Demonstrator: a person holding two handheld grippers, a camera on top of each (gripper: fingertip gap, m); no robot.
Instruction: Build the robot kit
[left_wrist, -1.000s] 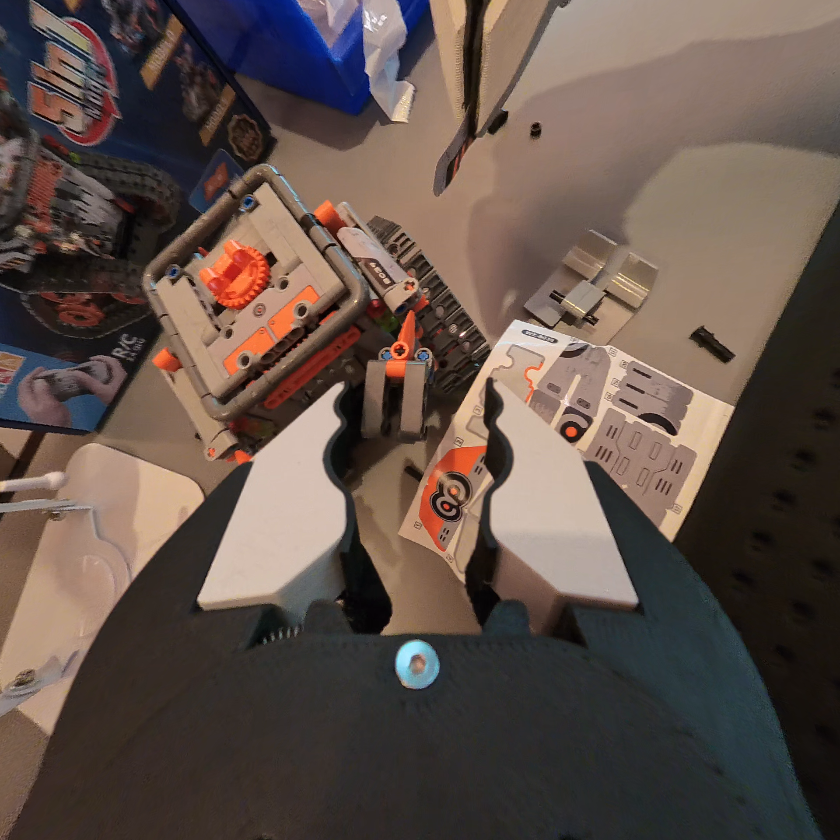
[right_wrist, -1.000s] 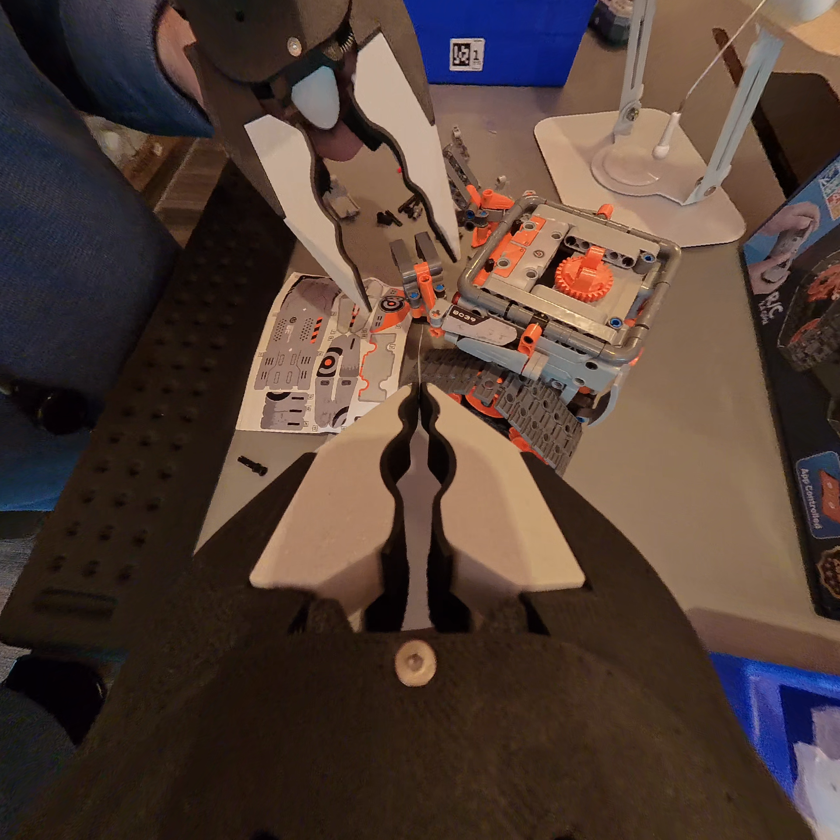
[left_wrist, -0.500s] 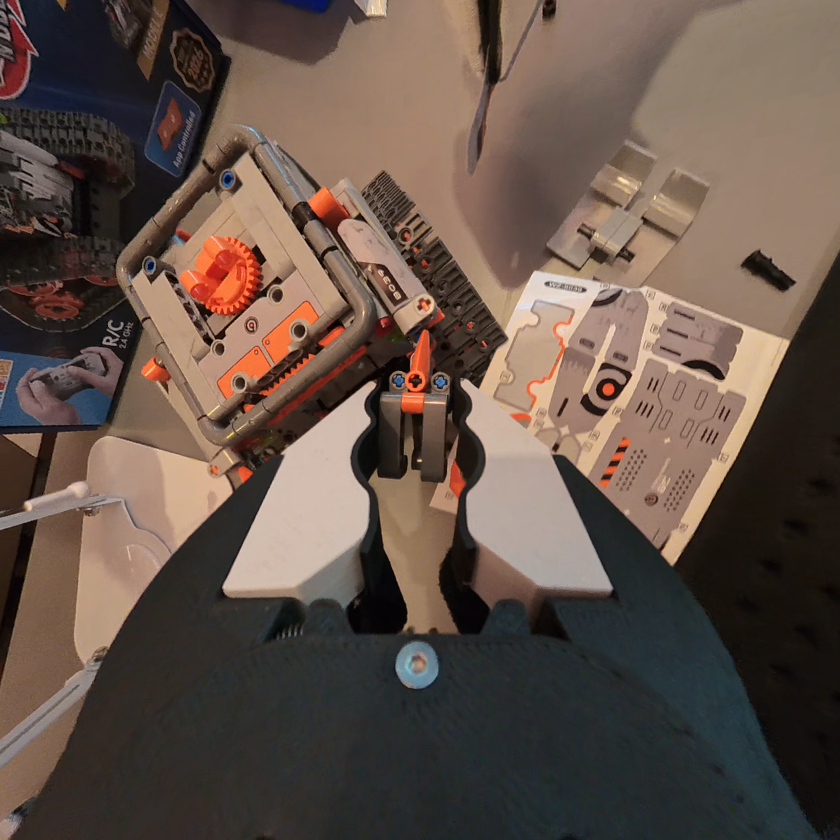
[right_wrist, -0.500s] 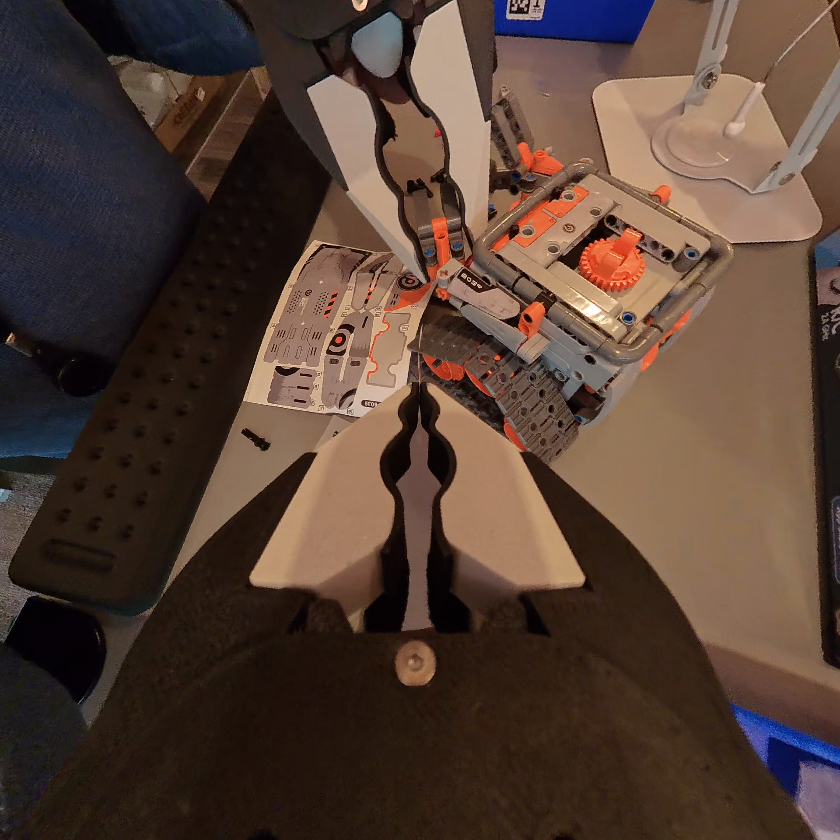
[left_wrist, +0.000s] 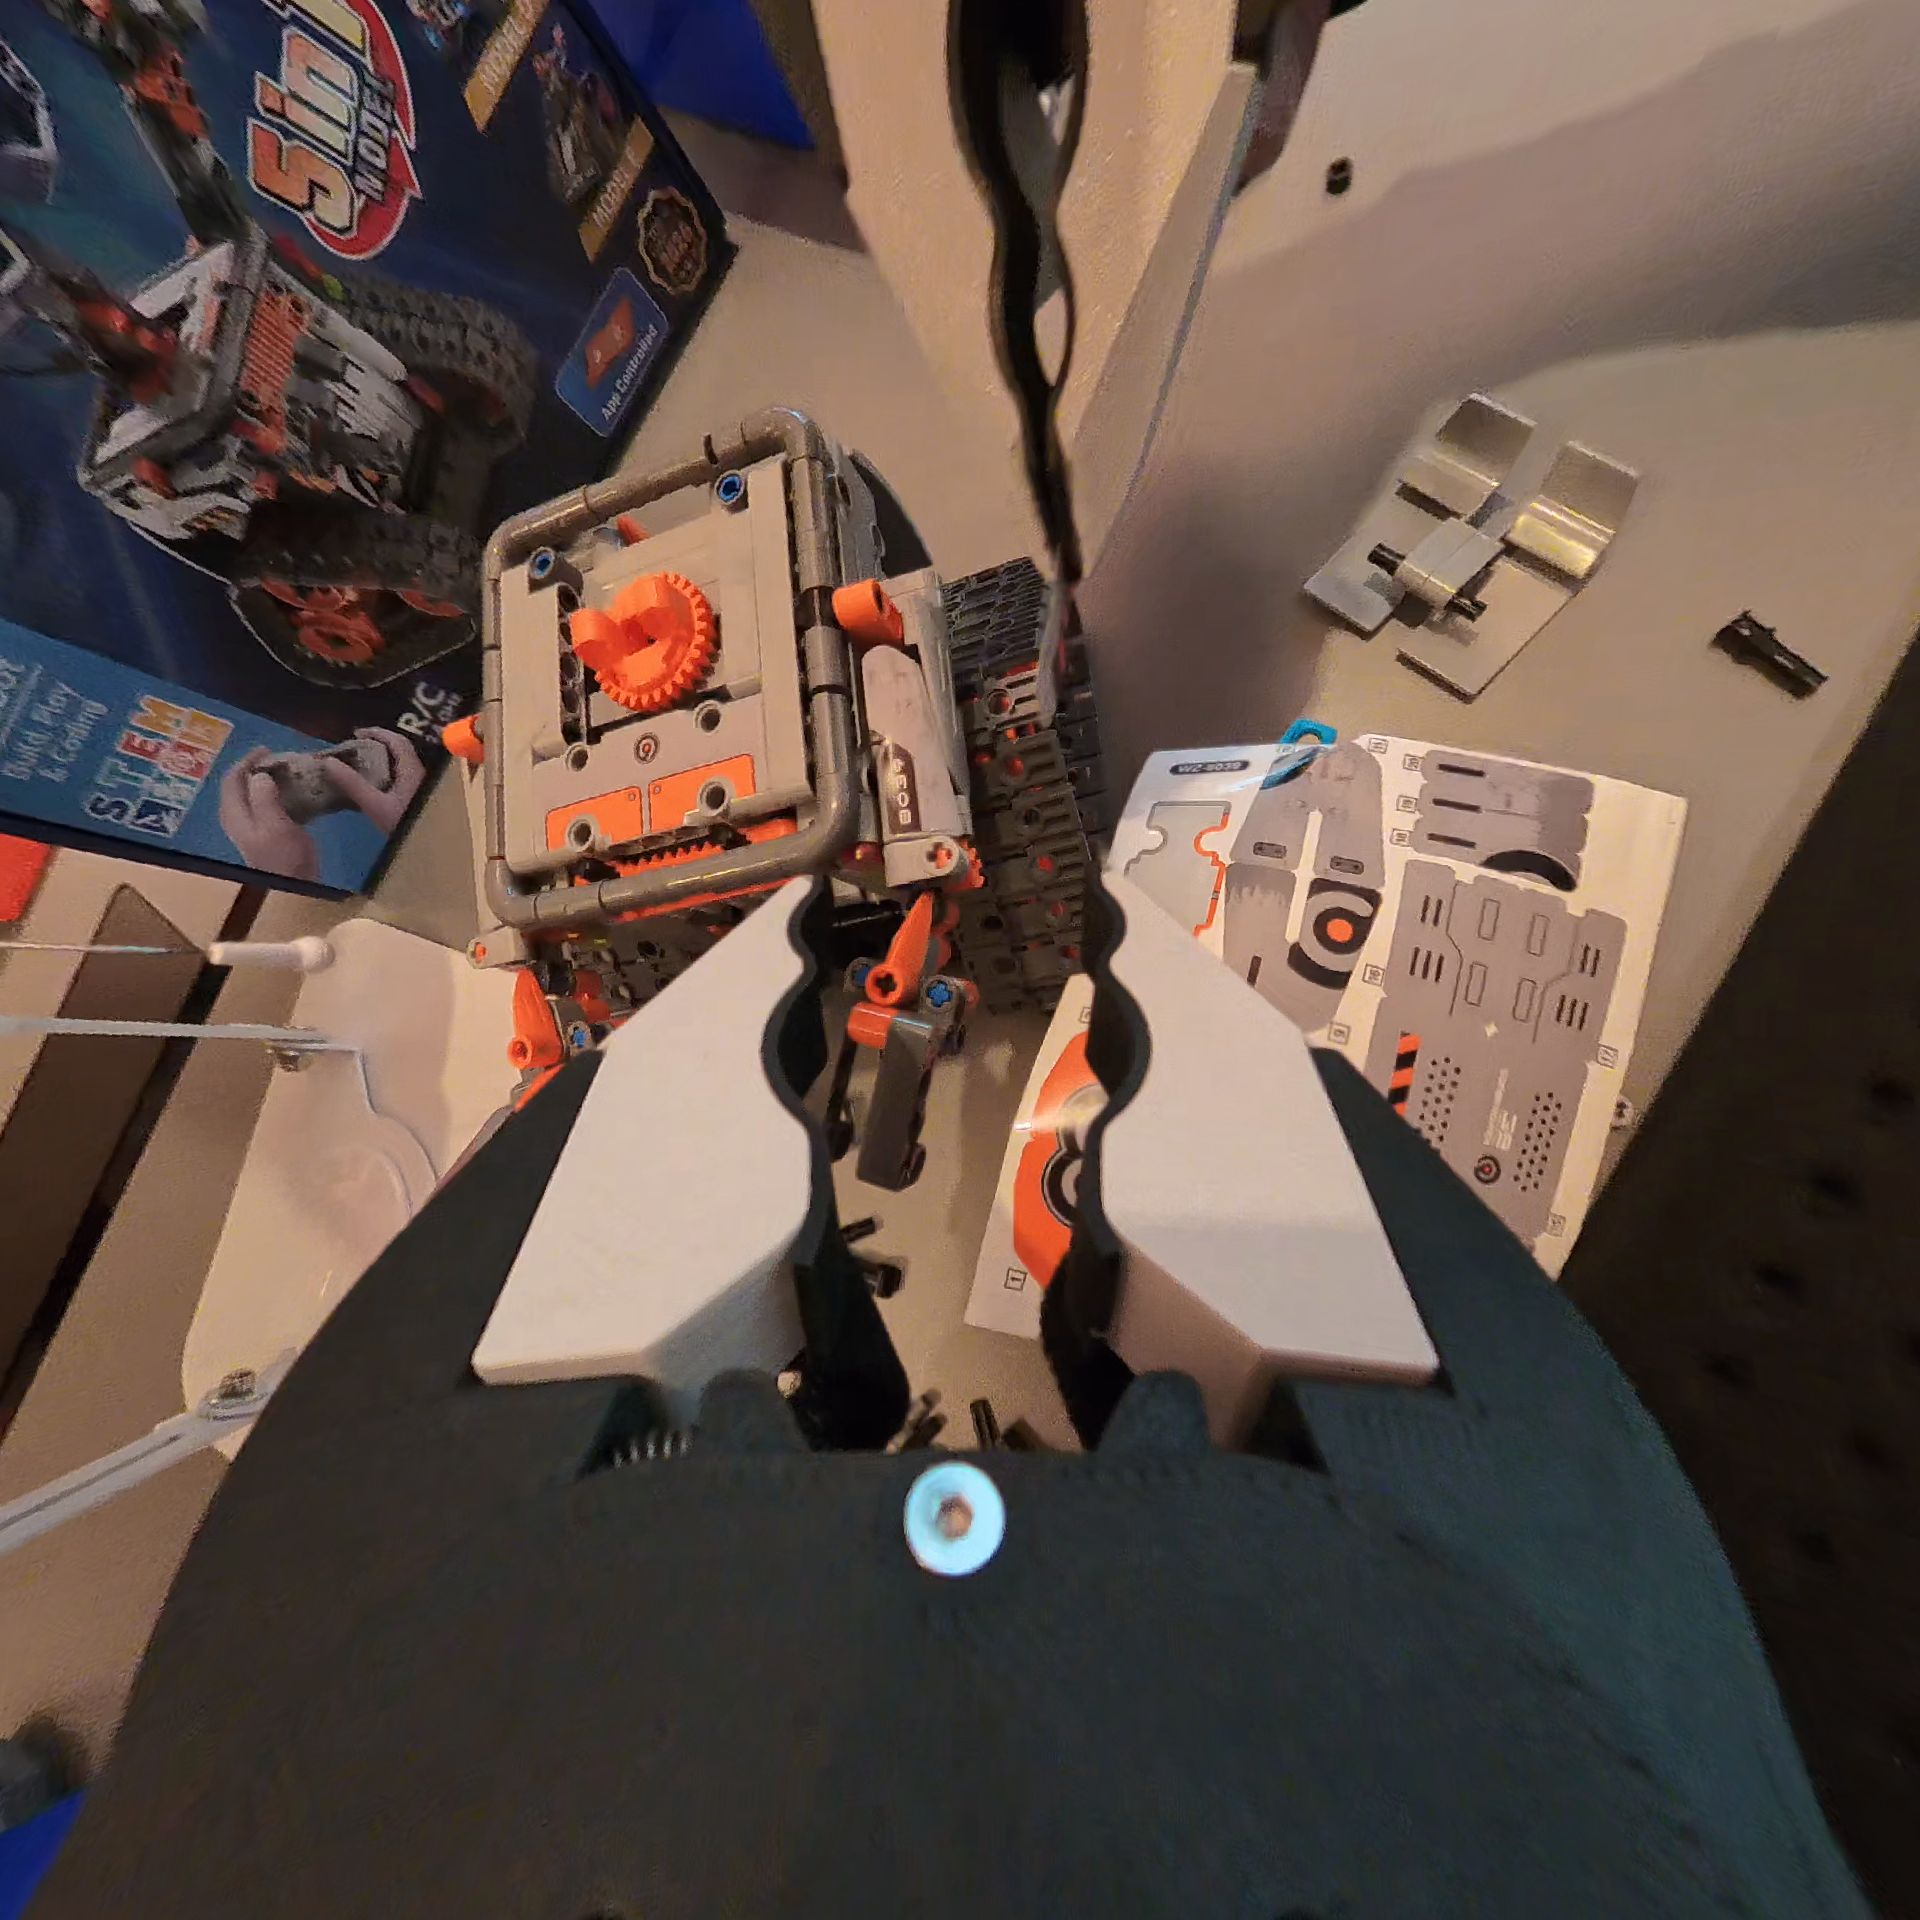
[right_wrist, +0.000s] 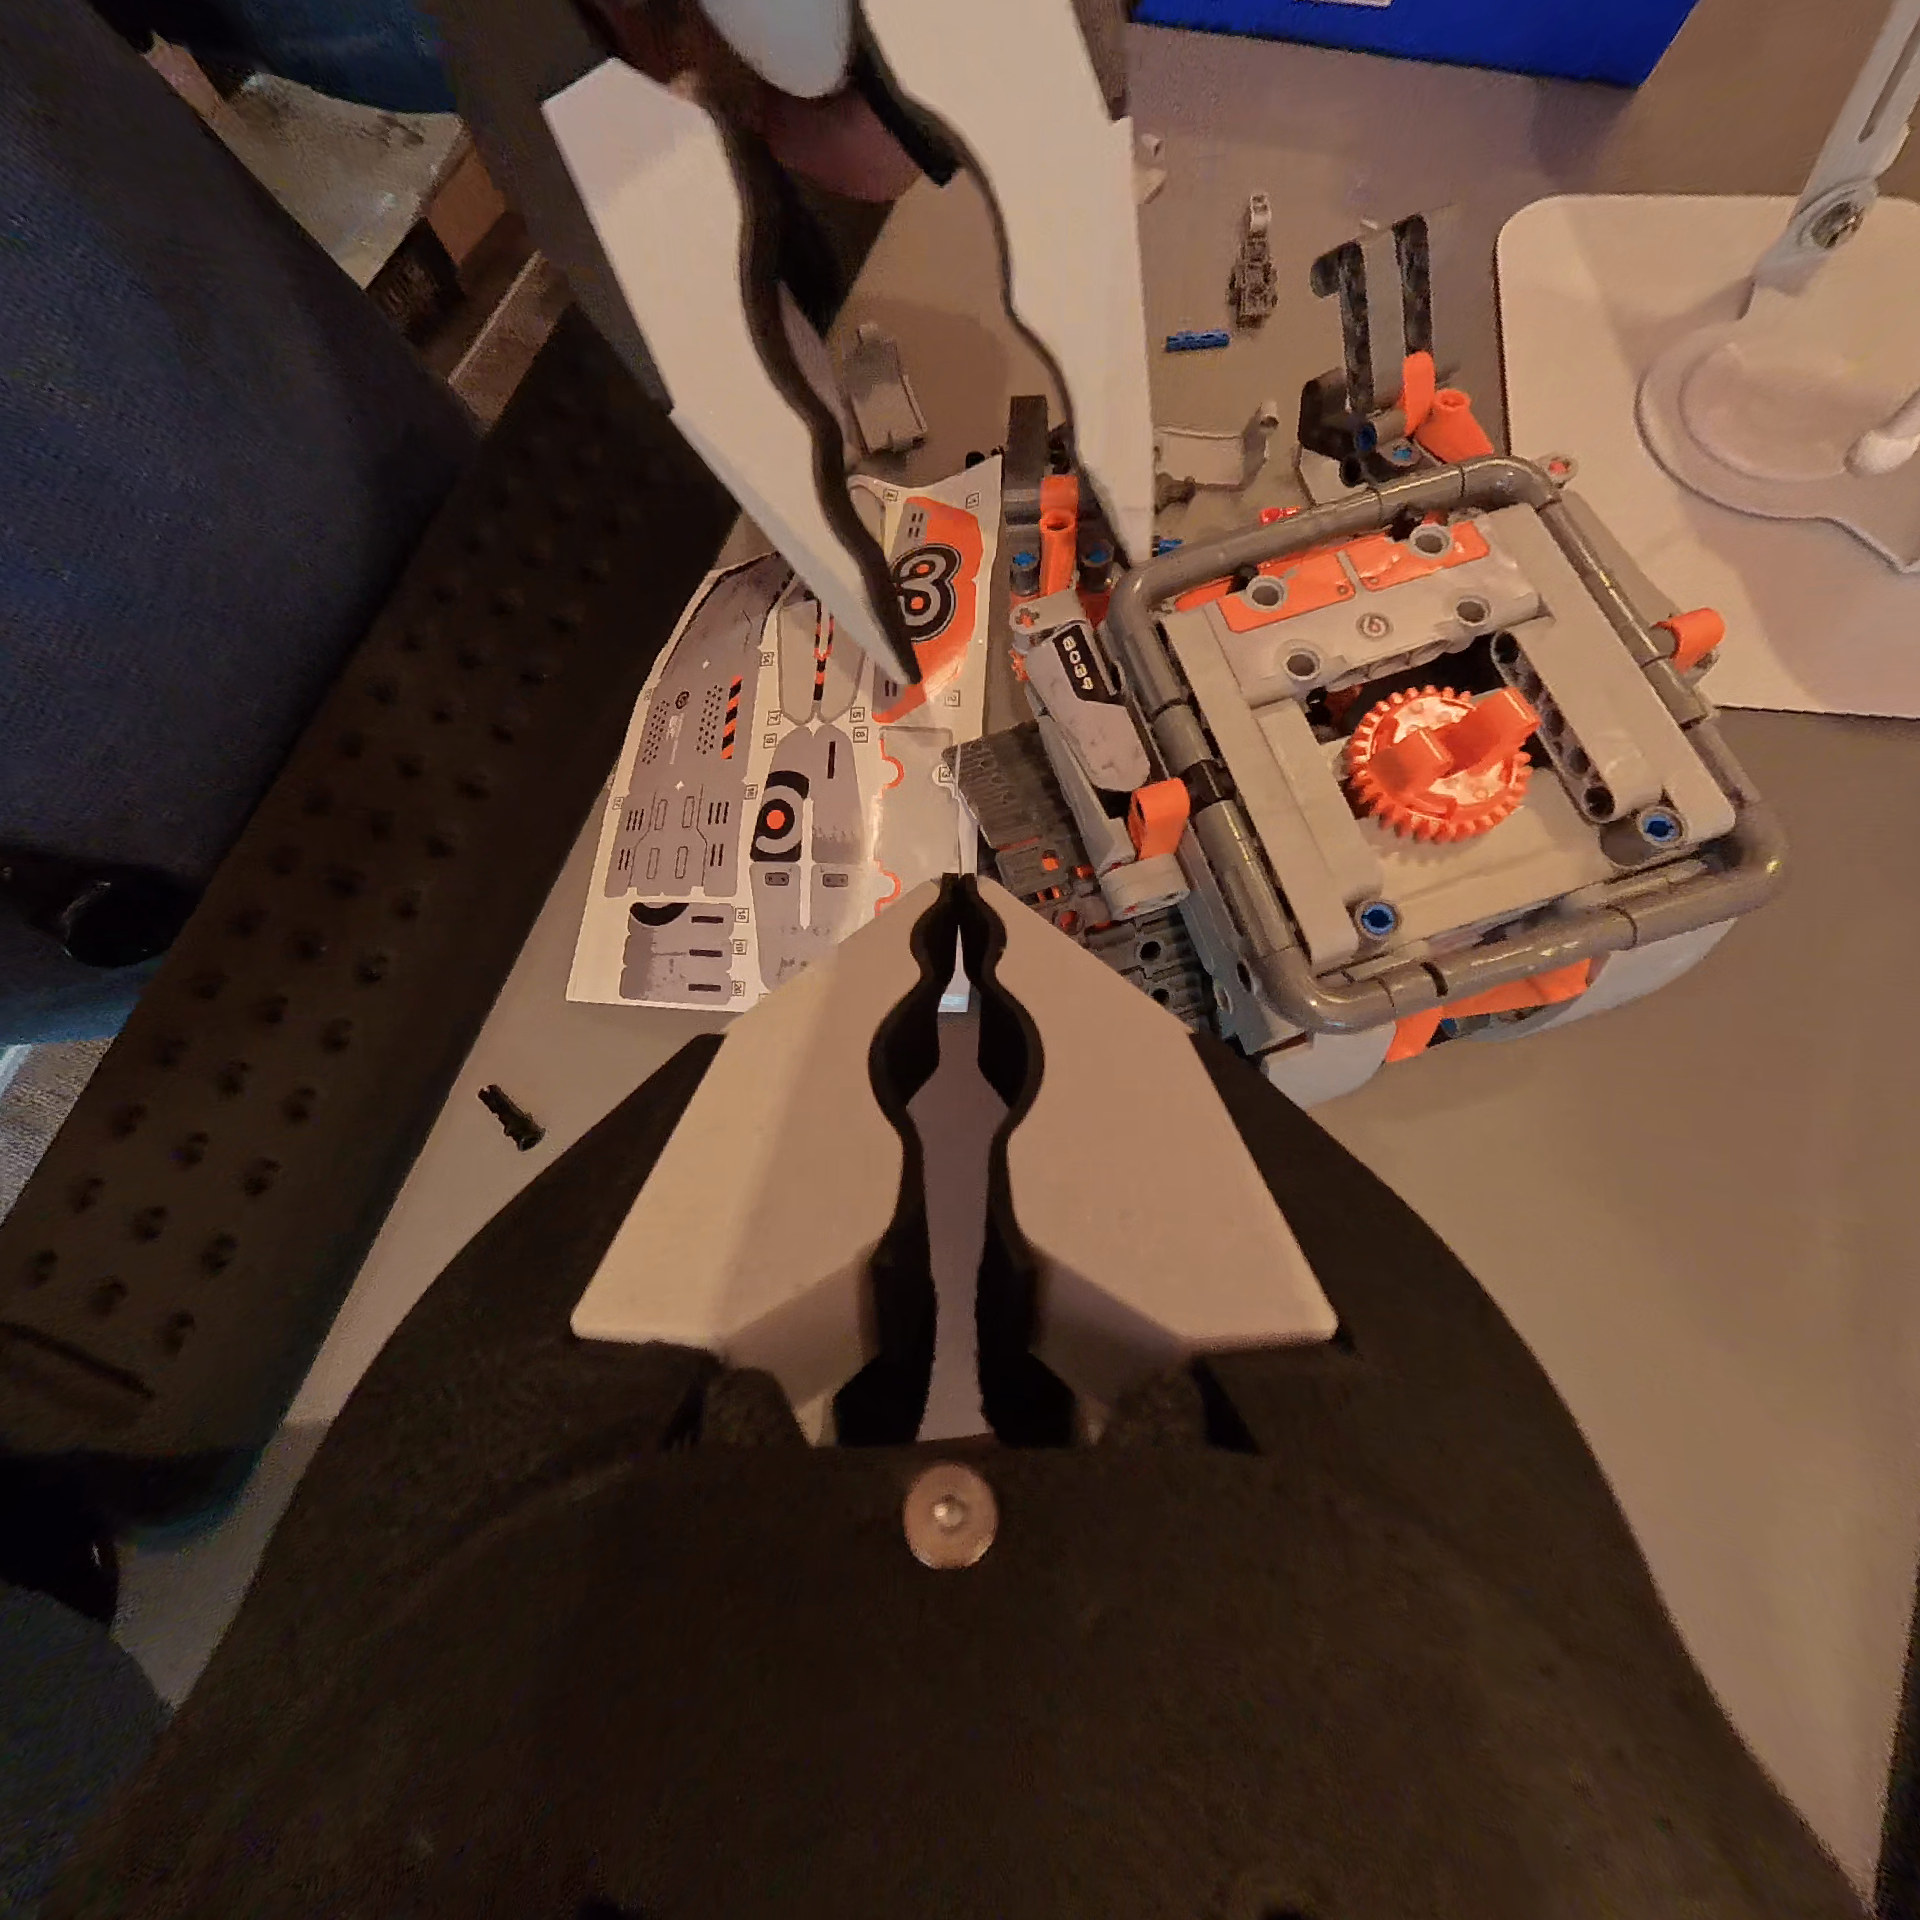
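Observation:
A grey and orange tracked vehicle model (left_wrist: 665, 707) stands on the grey table; it also shows in the right wrist view (right_wrist: 1434, 748). My left gripper (left_wrist: 956, 914) is open, its fingers either side of a small grey and orange piece (left_wrist: 894, 1049) that lies tilted at the model's near side. From the right wrist view the left gripper (right_wrist: 1018, 613) reaches down beside the model, over that piece (right_wrist: 1049, 520). My right gripper (right_wrist: 961, 883) is shut on a thin pale strip (right_wrist: 954, 810), seen edge-on, next to the model's track. It hangs above the track in the left wrist view (left_wrist: 1060, 592).
A sticker sheet (left_wrist: 1455, 935) lies right of the model (right_wrist: 727, 810). A blue picture box (left_wrist: 312, 312), a white stand base (right_wrist: 1662, 416), a black perforated mat (right_wrist: 312, 831), a grey part (left_wrist: 1475, 540) and a black pin (left_wrist: 1766, 655) surround them. A blue sleeve (right_wrist: 156, 520) is at the left. About 6 cm separates my left fingertips from my right.
My left gripper narrowed around the small grey and orange piece, then opened again; the piece now lies tilted. My right gripper moved closer to the model, still shut.

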